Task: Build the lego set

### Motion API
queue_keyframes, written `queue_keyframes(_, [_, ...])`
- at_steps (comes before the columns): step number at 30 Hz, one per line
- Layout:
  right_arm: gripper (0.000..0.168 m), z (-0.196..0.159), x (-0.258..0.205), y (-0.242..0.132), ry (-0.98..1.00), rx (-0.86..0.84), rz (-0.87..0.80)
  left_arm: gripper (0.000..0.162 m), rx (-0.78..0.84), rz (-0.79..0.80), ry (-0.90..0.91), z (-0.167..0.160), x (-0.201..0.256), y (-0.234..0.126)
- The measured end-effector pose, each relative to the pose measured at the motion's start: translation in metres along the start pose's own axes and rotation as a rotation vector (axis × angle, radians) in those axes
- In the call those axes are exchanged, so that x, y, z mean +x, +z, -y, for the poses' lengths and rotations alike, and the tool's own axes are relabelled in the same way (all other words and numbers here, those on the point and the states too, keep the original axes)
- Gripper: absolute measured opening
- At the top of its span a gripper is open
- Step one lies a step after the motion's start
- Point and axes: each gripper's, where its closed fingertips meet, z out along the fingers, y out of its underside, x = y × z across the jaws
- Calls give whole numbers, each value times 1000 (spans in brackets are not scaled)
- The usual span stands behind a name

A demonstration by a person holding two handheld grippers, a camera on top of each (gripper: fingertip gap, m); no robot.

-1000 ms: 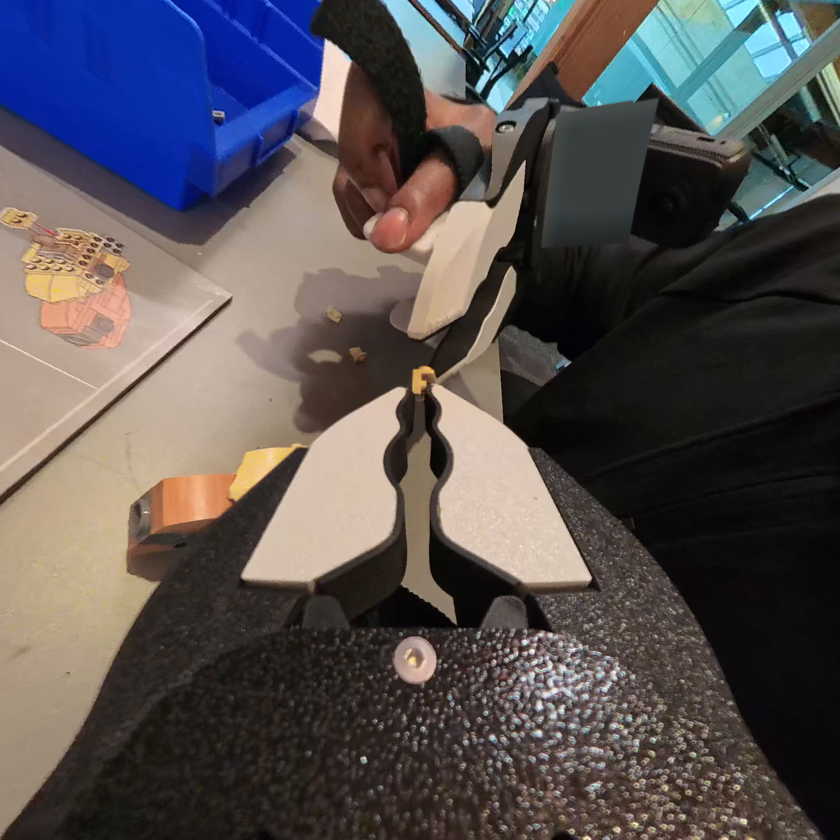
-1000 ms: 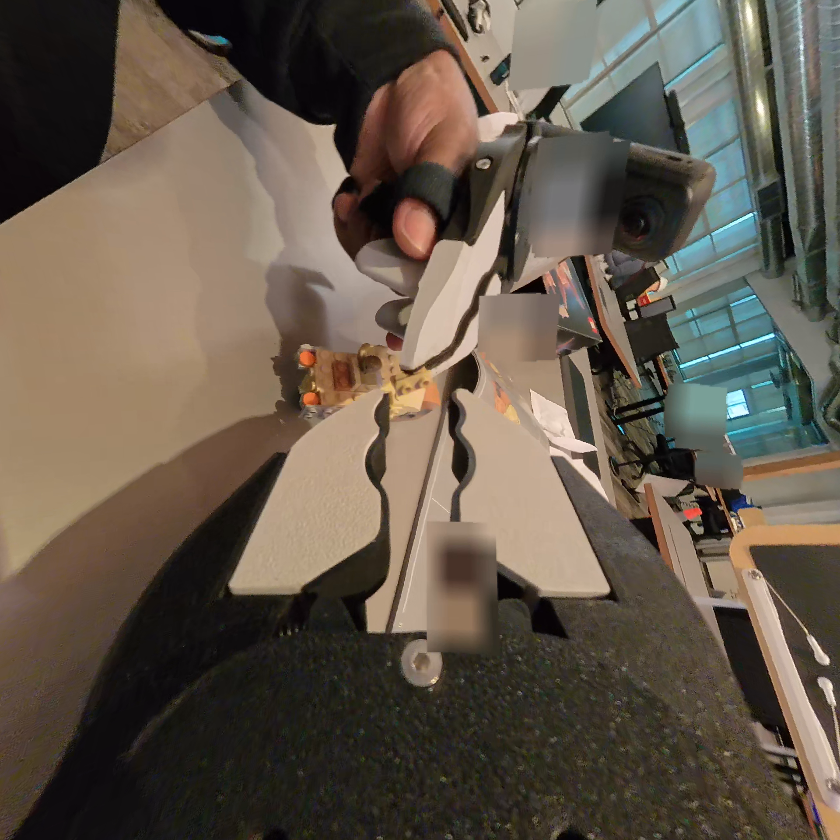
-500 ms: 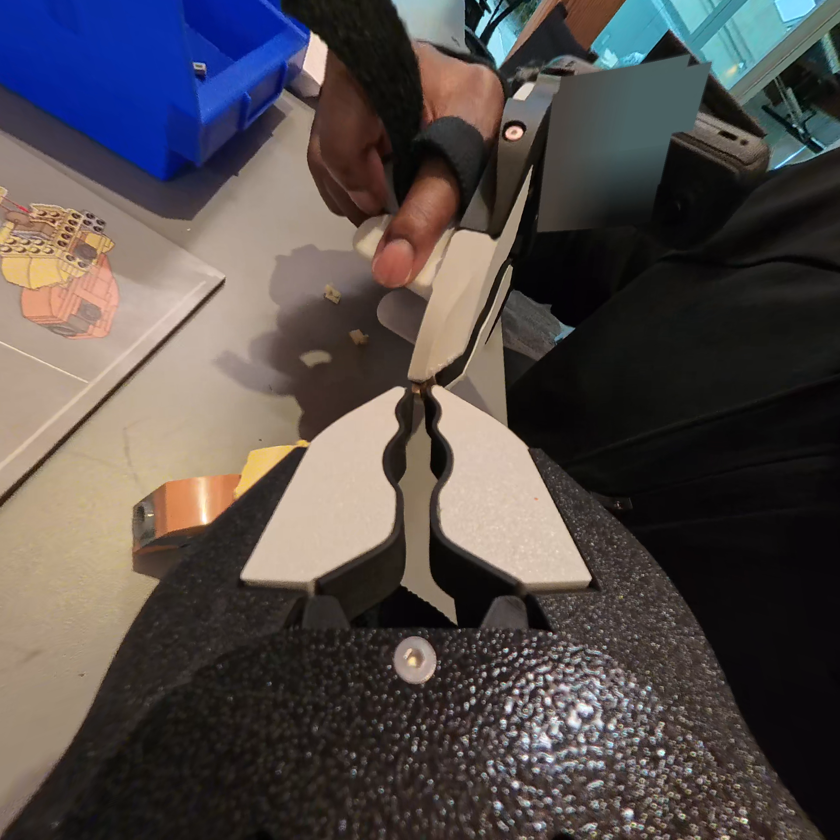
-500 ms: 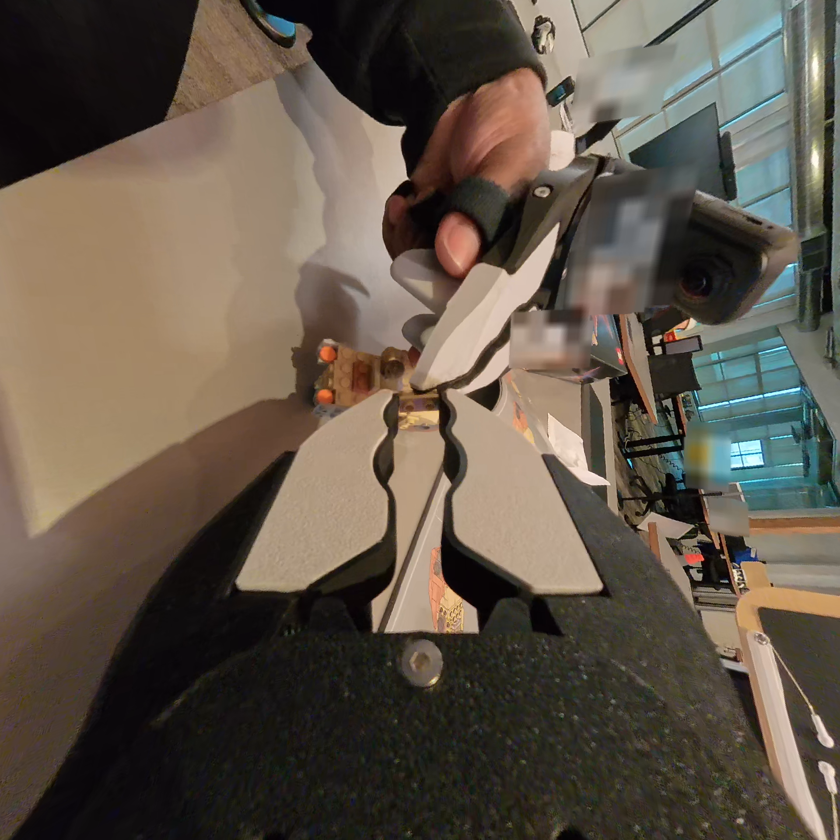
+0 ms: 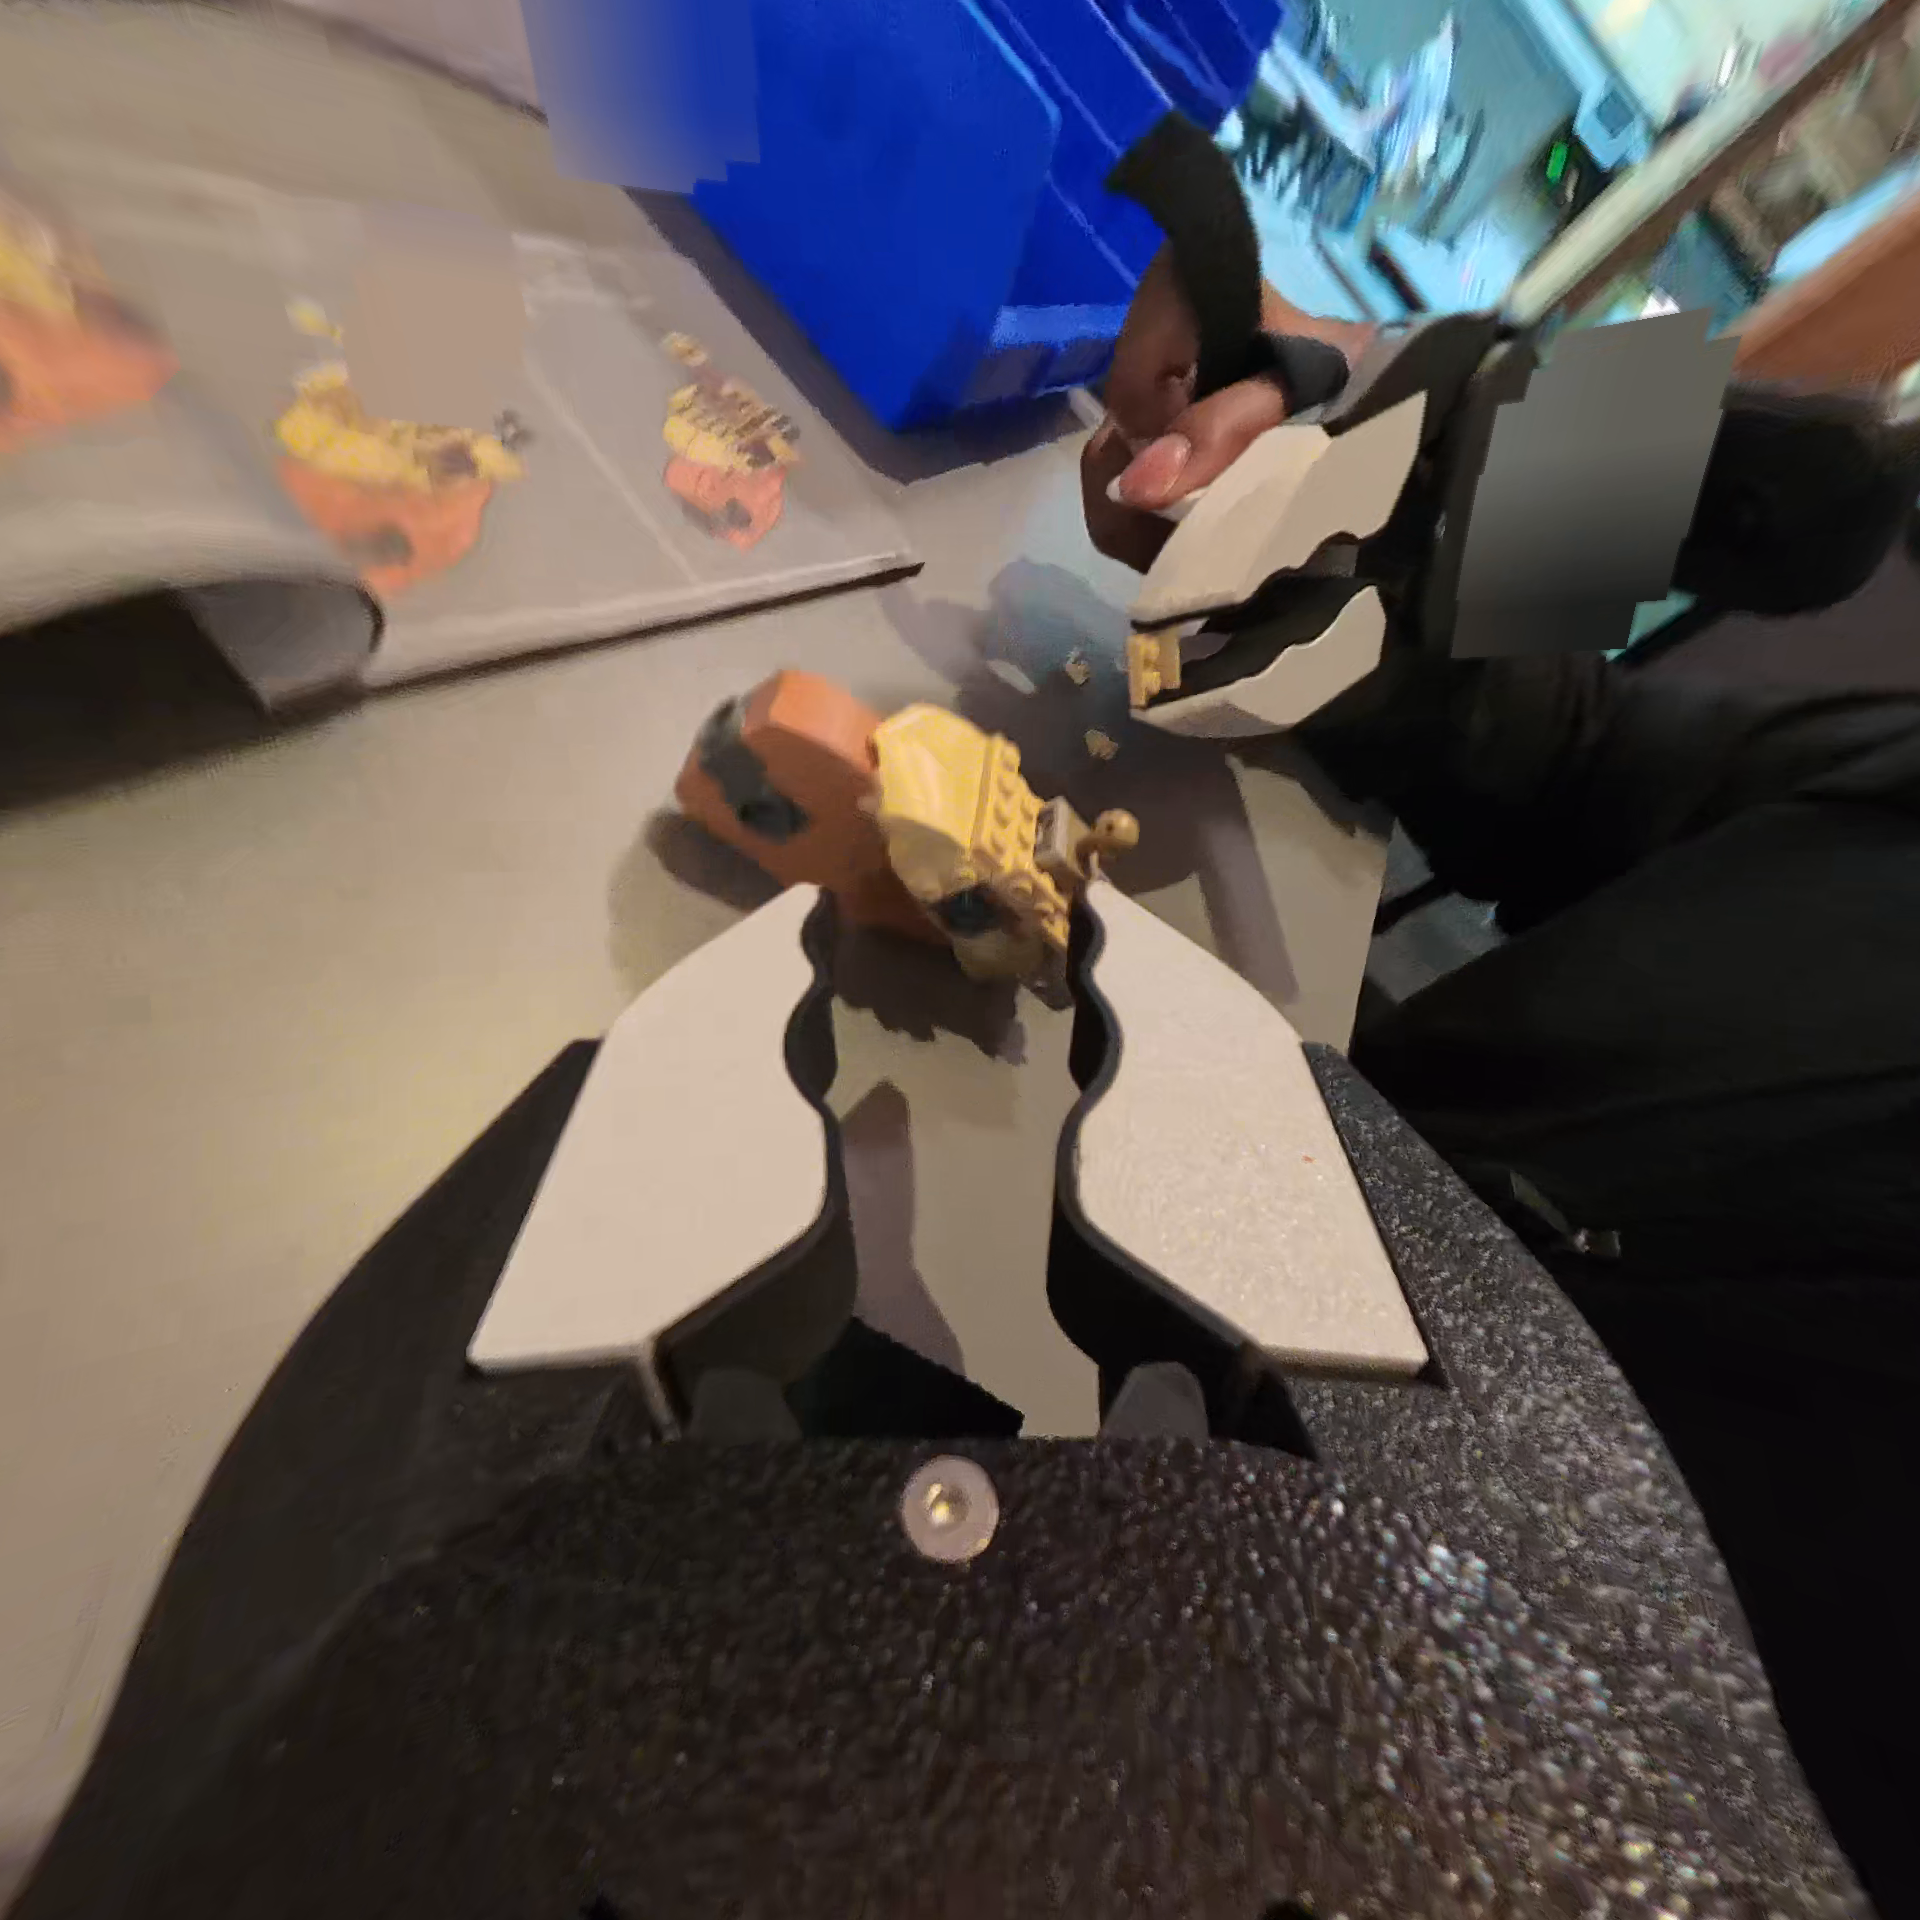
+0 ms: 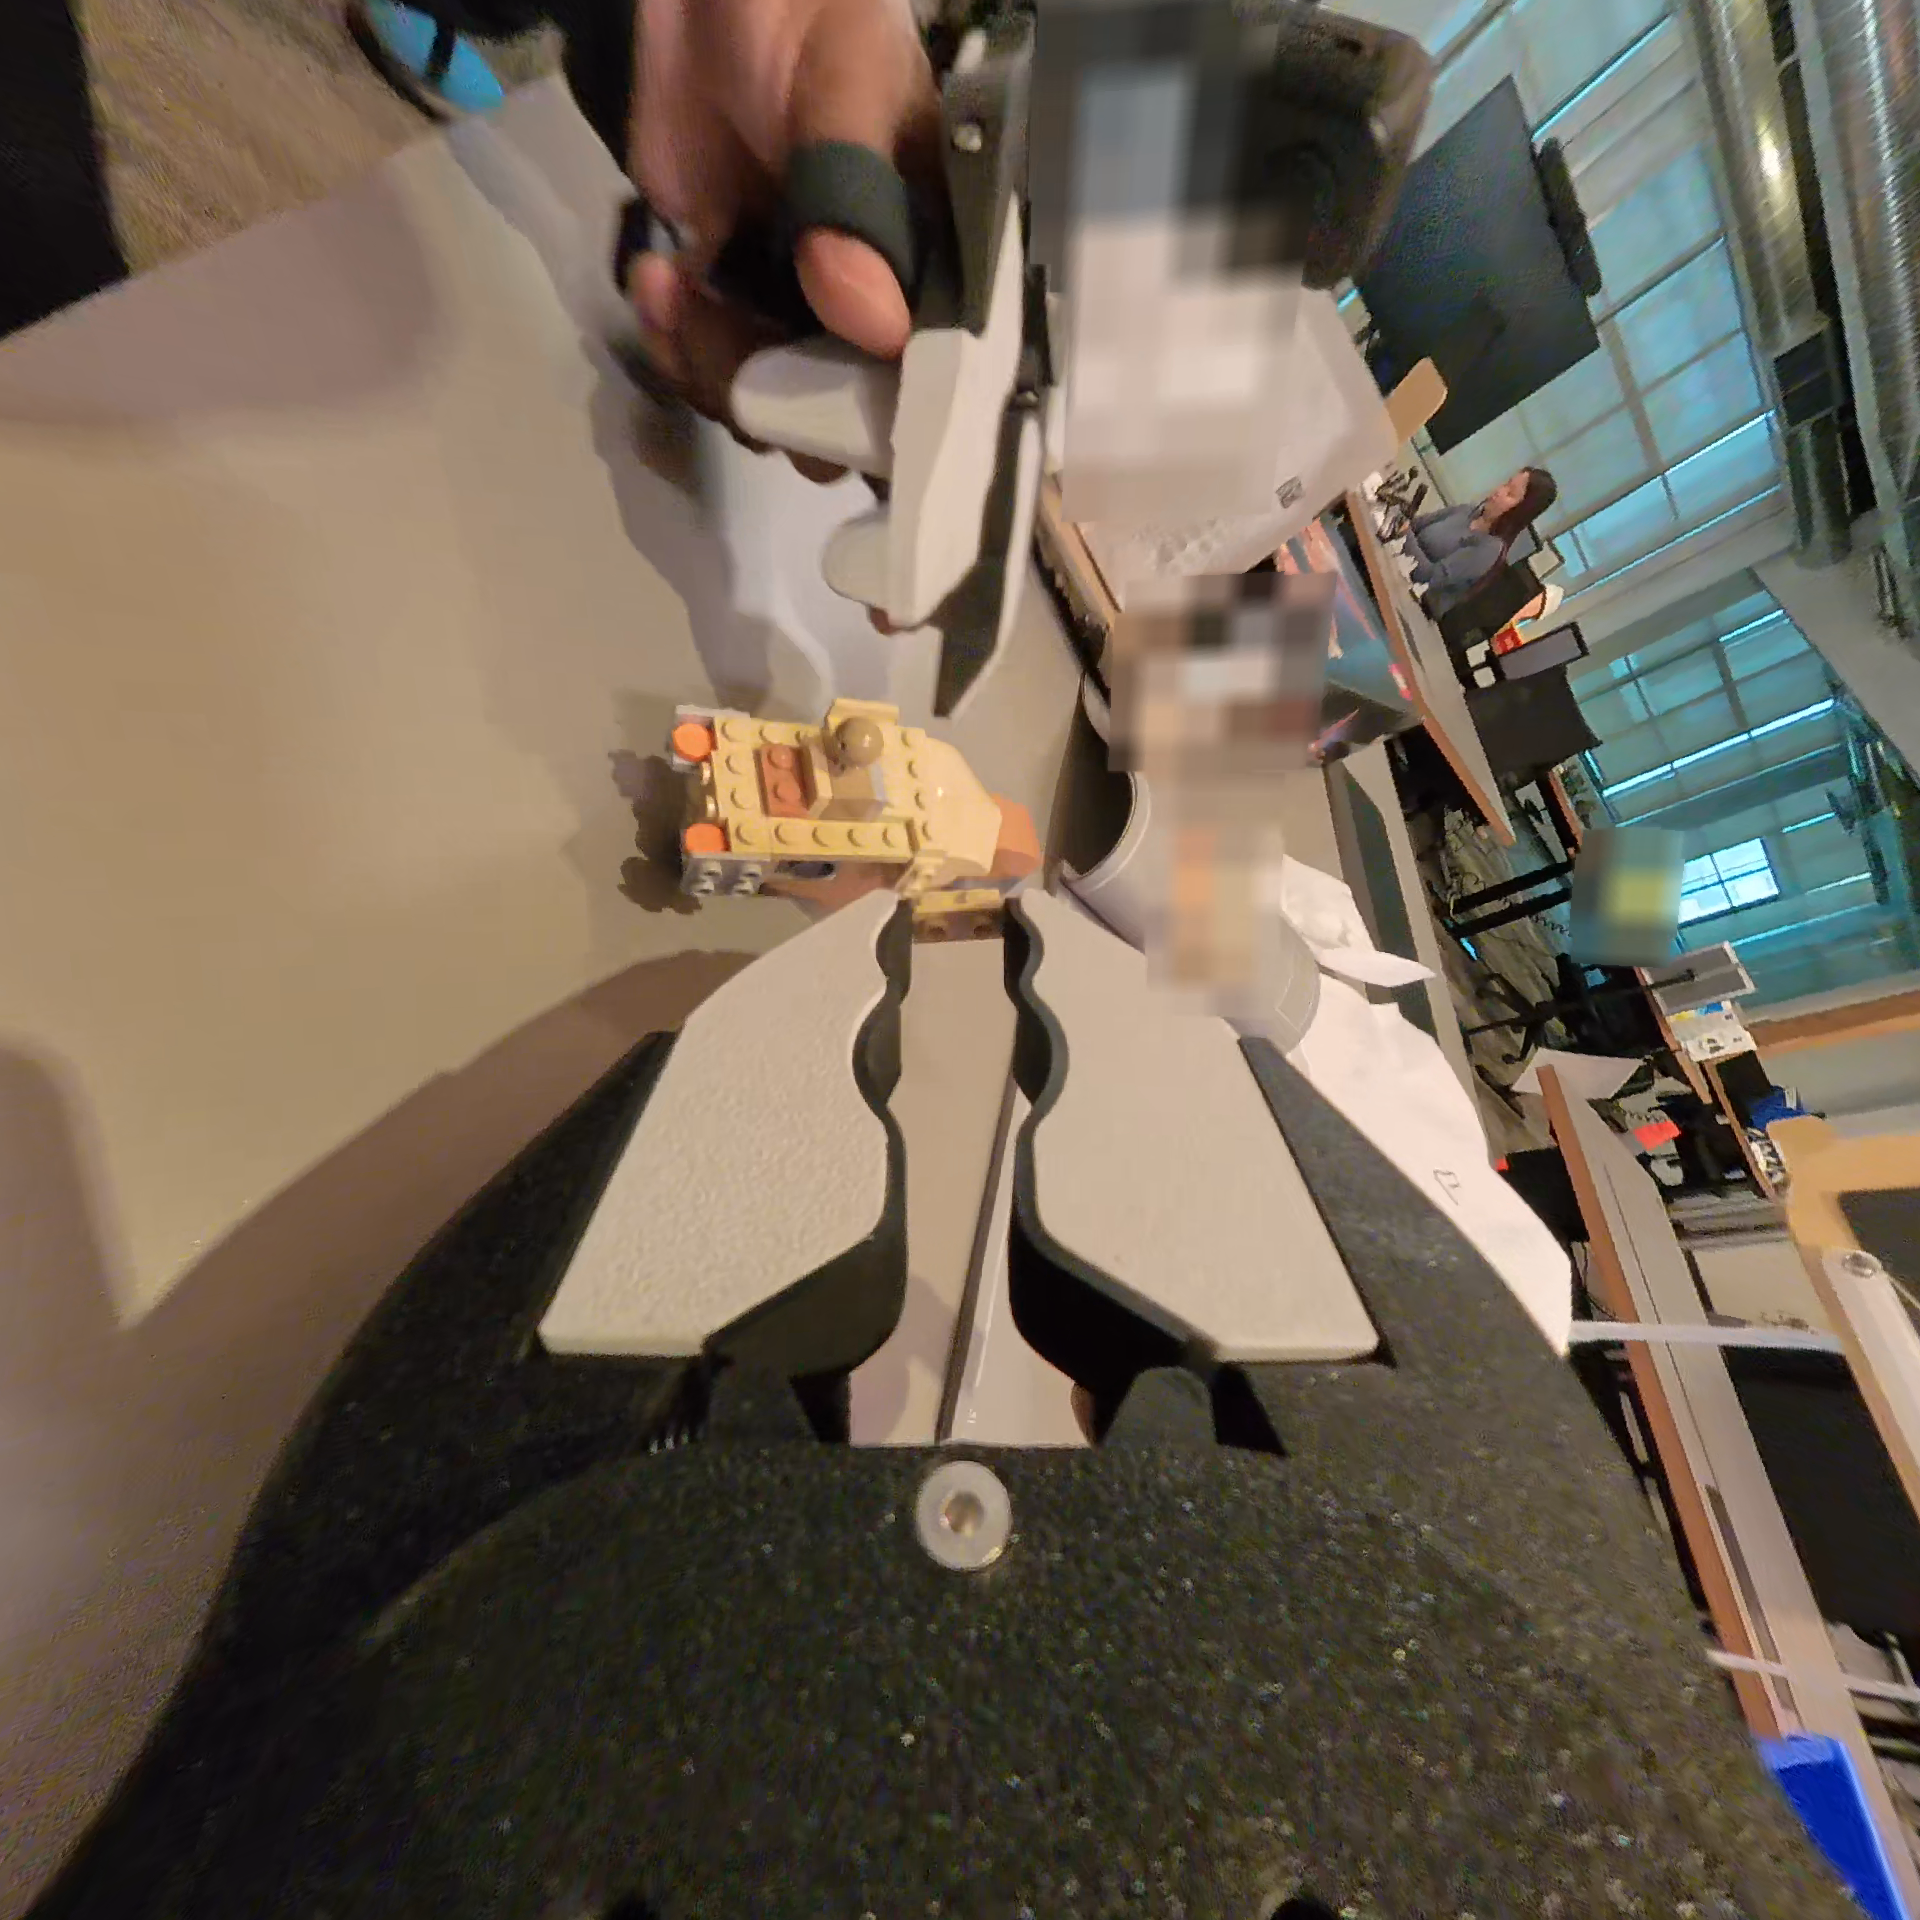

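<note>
Here, at the left of the left wrist view, an open instruction booklet (image 5: 436,436) lies on the grey counter (image 5: 260,987), with a blue bin (image 5: 914,229) behind it at top centre. In the middle sits the half-built lego model (image 5: 914,821), orange-brown at the back and tan in front, resting on the counter just beyond the left gripper (image 5: 945,935). That gripper's jaws stand apart and hold nothing, and the model's tan end lies near the tips. A few tiny loose pieces (image 5: 1091,717) lie on the counter to the right of the model. At the right of the frame the right gripper (image 5: 1164,649) is pinched on a small tan brick (image 5: 1151,661), raised above the counter and apart from the model.

In the right wrist view the model (image 6: 821,810) lies at centre, and the tan brick (image 6: 951,914) sits between the right gripper's (image 6: 951,920) tips.
</note>
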Motion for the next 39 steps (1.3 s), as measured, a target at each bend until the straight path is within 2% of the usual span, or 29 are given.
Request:
queue_keyframes(3, [16, -7, -5, 5, -9, -35, 12, 41, 65, -85, -181, -6, 8, 0])
queue_keyframes(11, [16, -14, -14, 12, -5, -61, 37, 39, 21, -136, -307, -5, 3, 14])
queue_keyframes(25, [16, -25, -27, 30, 27, -130, 76, 35, -50, -196, -366, -11, 7, 22])
queue_keyframes(30, [16, -13, -32, 35, 40, -105, 80, 33, -83, -209, -336, -11, 10, 27])
queue_keyframes(39, [16, -15, -36, 35, -10, -122, 71, 31, -107, -218, -265, -12, 16, 29])
